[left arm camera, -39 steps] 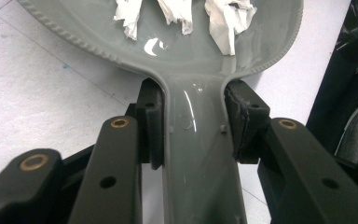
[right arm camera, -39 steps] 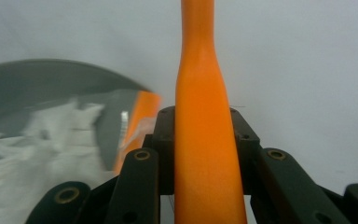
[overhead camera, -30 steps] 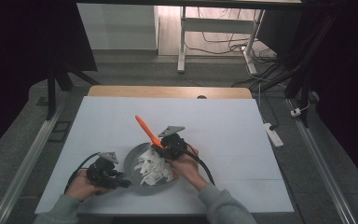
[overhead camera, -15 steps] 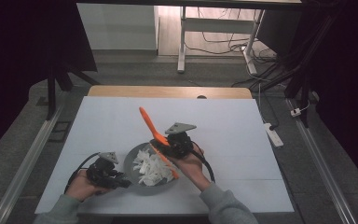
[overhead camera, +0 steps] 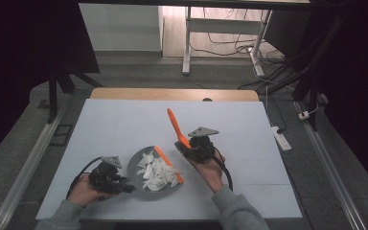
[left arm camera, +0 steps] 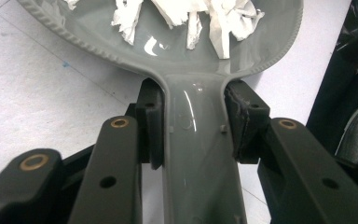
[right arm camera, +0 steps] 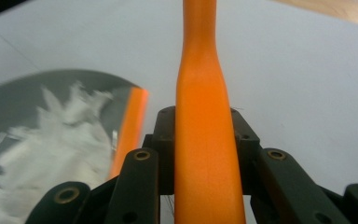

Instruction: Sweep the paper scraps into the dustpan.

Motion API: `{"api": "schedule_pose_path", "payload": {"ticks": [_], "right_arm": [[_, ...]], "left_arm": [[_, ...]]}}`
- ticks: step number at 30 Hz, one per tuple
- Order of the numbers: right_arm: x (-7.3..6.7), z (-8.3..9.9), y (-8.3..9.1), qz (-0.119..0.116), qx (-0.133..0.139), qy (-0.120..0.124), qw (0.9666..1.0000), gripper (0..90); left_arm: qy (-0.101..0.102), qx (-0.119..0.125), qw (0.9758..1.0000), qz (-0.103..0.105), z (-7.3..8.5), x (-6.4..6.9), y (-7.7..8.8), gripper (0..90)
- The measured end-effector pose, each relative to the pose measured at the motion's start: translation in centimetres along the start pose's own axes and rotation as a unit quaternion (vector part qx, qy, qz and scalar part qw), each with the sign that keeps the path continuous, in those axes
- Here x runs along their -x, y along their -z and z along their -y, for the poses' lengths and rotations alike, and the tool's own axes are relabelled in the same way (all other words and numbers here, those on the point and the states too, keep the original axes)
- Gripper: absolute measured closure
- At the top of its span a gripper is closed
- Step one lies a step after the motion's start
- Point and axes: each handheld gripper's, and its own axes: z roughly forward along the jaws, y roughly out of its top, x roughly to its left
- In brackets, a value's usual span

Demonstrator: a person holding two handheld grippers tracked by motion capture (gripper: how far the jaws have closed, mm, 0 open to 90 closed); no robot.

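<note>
Your work surface is a white table top (overhead camera: 124,124), seen from the high view. On its near left portion sits a grey dustpan-like scoop (overhead camera: 139,165), its shallow round pan resting flat on the table and its handle running back toward you. Scraps of torn white paper (overhead camera: 157,173) lie heaped in the pan, and in the left gripper view they sit at the far side of the glossy pan floor. A narrow orange strip (overhead camera: 168,164) lies along the right edge of the pan, touching the paper heap; what it is cannot be told.

Your left gripper (overhead camera: 117,184) is clamped on the scoop's handle: in the left gripper view both pads press against the sides of the grey handle (left arm camera: 198,154) just behind the pan.

Your right gripper (overhead camera: 186,146) is closed on an orange tool (overhead camera: 175,125), gripping its broad handle between both pads. The tool is raised clear of the table, just right of the pan, and slants up and away from you, tip farthest.
</note>
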Motion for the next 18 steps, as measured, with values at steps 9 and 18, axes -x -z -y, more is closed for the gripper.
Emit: {"api": "schedule_pose_path", "payload": {"ticks": [9, 18], "right_arm": [[-0.5, 1.6, -0.8, -0.003, -0.032, -0.023, 0.9992, 70.4], [-5.2, 0.9, -1.2, -0.065, -0.026, 0.006, 0.9975, 70.4]], "left_arm": [[0.006, 0.003, 1.0, -0.003, 0.1, 0.3, -0.3, 61.6], [0.01, 0.005, 0.9999, -0.005, 0.1, 0.5, -0.4, 61.6]]}}
